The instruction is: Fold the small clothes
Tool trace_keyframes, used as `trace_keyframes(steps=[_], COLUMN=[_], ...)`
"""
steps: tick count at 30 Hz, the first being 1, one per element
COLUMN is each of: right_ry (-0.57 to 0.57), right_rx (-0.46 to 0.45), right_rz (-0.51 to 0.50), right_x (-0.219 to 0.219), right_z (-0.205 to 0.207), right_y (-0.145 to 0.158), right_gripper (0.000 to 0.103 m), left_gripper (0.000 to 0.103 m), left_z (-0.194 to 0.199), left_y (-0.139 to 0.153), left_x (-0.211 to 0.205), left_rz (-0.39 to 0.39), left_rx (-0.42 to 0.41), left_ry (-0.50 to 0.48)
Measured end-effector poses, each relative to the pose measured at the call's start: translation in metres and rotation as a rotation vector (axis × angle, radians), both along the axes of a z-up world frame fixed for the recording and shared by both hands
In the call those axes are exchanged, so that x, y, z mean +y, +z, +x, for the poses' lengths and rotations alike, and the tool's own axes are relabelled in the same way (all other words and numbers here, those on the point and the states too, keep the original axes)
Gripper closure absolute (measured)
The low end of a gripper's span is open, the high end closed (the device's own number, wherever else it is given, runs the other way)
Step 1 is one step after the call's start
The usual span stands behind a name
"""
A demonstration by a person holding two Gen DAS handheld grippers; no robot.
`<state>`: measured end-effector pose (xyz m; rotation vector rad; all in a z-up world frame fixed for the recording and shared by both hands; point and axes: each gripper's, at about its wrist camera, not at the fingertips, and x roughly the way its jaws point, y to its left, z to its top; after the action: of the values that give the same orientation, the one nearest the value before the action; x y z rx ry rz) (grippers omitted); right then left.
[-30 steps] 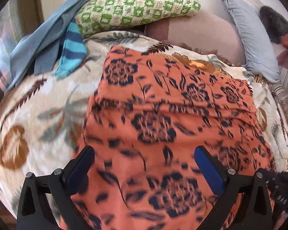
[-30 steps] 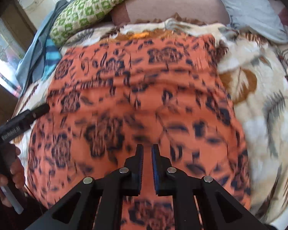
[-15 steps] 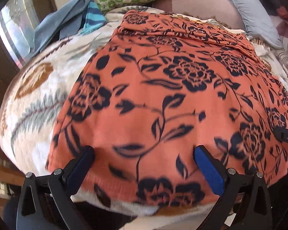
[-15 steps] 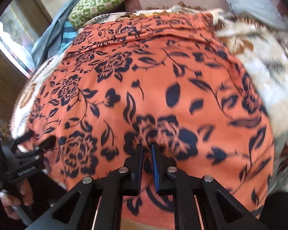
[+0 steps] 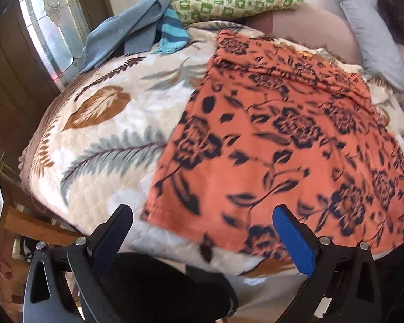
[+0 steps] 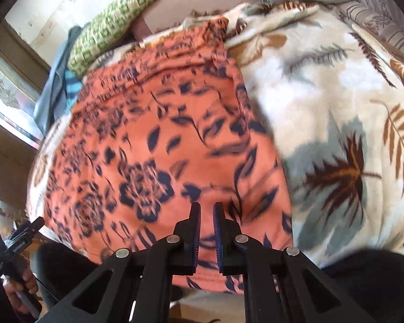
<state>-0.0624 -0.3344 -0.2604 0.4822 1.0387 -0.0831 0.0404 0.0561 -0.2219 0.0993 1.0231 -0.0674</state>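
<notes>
Orange garment [image 5: 277, 145] with dark navy flower-and-leaf print, soft fleecy cloth. Spread mostly flat on bed, over cream leaf-patterned blanket [image 5: 115, 140]. Far end bunched into folds and creases near pillows; near hem lies at bed's front edge, slightly draped over it. Left side edge runs straight, near left corner squared. In right wrist view same garment [image 6: 169, 145] fills bed's left half, its right edge straight against bare blanket [image 6: 336, 113]. Print blurred.

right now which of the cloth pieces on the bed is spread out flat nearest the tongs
The orange floral cloth. It lies spread flat over the leaf-print blanket right ahead of both tongs, while the blue-grey garment and striped turquoise piece sit bunched at the far end by the green pillow.
</notes>
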Motion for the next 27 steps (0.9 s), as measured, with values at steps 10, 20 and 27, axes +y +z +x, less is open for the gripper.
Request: trace_keyframes(steps=[10, 20, 27], right_ry=[0.074, 0.001, -0.024], right_rx=[0.013, 0.081, 0.064], right_rz=[0.072, 0.137, 0.108], right_x=[0.012, -0.066, -0.089], right_z=[0.033, -0.037, -0.046], right_y=[-0.019, -0.016, 0.004], right_gripper=[0.091, 0.091, 0.068], left_gripper=[0.000, 0.000, 0.000], left_z=[0.036, 0.020, 0.025], left_y=[-0.044, -0.034, -0.015], left_x=[-0.024, 0.028, 0.079], left_rz=[0.052, 0.103, 0.048], left_rx=[0.084, 0.136, 0.121], left_ry=[0.001, 0.036, 0.125])
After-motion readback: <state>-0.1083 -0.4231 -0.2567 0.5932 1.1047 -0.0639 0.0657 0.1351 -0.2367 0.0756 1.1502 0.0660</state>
